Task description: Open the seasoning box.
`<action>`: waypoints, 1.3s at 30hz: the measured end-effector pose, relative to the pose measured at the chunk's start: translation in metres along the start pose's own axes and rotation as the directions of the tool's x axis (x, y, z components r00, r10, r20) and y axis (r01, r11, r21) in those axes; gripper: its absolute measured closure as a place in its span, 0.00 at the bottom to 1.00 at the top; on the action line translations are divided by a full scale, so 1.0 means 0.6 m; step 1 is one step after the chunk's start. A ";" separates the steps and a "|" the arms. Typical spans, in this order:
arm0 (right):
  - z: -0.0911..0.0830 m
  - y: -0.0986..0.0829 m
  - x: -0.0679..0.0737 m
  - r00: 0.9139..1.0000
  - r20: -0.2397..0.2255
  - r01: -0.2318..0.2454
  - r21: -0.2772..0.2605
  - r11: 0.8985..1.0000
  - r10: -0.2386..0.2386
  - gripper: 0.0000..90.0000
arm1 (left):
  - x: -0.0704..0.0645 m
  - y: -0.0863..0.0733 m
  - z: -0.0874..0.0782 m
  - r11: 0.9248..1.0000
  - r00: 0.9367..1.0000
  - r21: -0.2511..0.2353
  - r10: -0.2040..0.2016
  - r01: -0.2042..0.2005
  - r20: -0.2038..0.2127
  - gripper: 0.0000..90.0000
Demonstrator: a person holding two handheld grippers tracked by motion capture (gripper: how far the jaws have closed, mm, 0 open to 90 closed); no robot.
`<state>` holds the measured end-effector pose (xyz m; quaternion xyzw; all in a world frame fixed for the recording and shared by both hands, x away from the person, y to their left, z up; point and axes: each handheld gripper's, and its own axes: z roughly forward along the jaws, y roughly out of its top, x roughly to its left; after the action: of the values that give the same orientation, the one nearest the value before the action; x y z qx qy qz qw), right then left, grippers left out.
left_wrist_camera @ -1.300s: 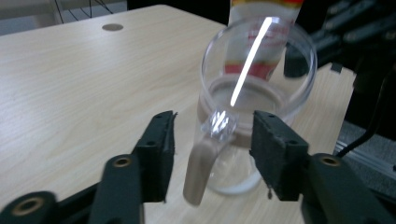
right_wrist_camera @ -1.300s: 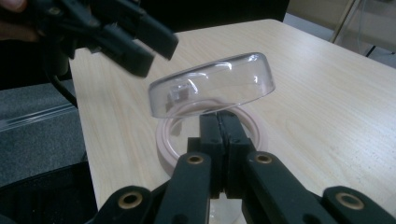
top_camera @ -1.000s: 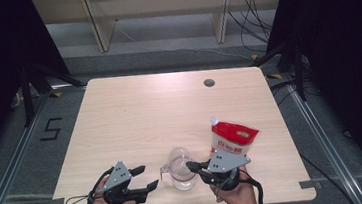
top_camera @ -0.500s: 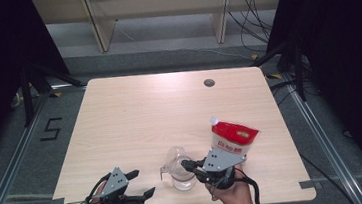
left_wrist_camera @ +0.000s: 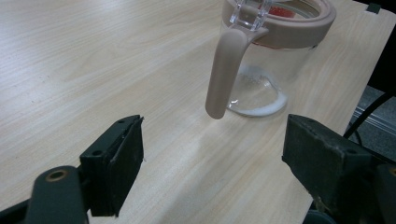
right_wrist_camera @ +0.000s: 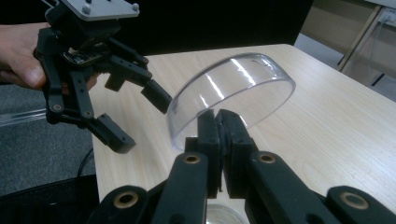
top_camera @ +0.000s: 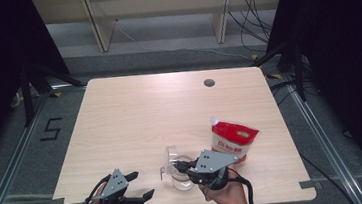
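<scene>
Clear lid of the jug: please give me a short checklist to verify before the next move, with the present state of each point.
1. Right gripper shut on the rim of the clear lid: ok.
2. Lid tilted up, away from the jug's mouth: ok.
3. Jug upright on the table: ok.
4. Left gripper open, apart from the handle: ok.
5. Pouch standing beside the jug: ok.
6. Pouch spout open: cannot tell.

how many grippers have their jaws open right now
1. The left gripper, near the table's front-left edge, is open and empty. The right gripper, just right of the jug, is shut on the clear lid.
</scene>
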<state>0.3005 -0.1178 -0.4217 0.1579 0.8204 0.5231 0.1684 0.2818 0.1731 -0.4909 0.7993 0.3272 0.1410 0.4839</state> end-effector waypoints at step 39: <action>-0.137 -0.108 -0.085 0.983 0.151 -0.106 -0.007 0.994 0.106 0.82 | 0.003 0.004 0.004 0.999 0.999 -0.006 -0.039 0.039 -0.018 0.20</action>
<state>0.3047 -0.2325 -0.4426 0.2406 0.7960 0.5174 0.2018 0.2853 0.1719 -0.4901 0.7902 0.3467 0.1394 0.4857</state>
